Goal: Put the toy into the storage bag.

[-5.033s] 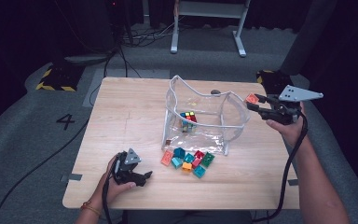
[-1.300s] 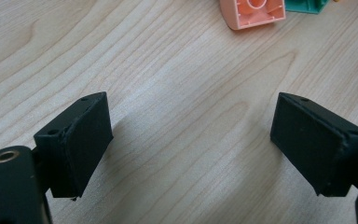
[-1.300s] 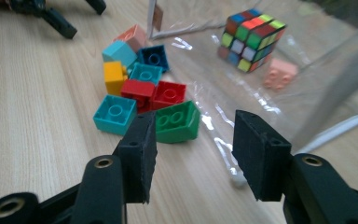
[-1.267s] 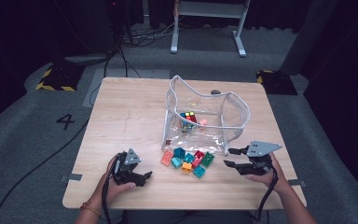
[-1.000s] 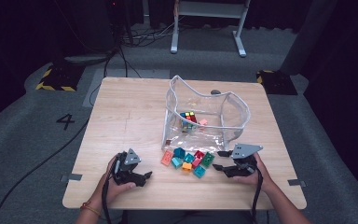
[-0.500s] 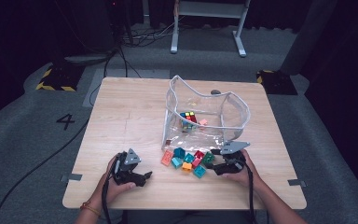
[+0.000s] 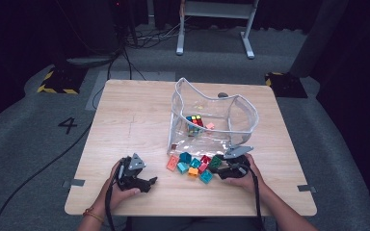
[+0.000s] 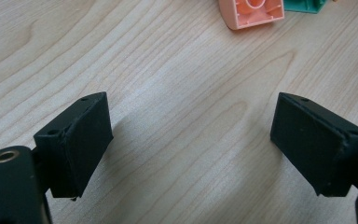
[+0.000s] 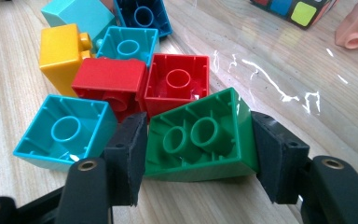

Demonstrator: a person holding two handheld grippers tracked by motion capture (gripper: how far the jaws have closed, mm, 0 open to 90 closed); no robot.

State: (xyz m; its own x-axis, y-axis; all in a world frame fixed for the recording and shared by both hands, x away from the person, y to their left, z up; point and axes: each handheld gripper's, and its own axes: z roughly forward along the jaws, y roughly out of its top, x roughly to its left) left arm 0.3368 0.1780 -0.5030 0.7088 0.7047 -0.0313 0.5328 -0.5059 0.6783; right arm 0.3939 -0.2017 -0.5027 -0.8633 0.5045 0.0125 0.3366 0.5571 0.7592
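Light wooden table (image 7: 125, 115), see-through bag (image 7: 212, 120) lying open on it just past the right gripper (image 7: 224, 169), green block (image 9: 200, 135) between that gripper's pads, little pile of coloured blocks (image 7: 192, 164) beside it, bare wood under the left gripper (image 7: 147, 183)

Your left hand (image 7: 120, 185) rests low at the near edge, palm wrapped around the left gripper (image 7: 147, 183), whose tips point to the right. Seen in the left gripper view (image 8: 191, 144), its two black jaws stand wide apart with nothing between them. Your right forearm comes in from the bottom right, and your right hand (image 7: 248, 175) holds the right gripper (image 7: 218, 169) low, pointing left. Its jaws have just been closing, and in the right gripper view (image 9: 198, 151) both pads sit against the sides of a green brick (image 9: 200, 137).
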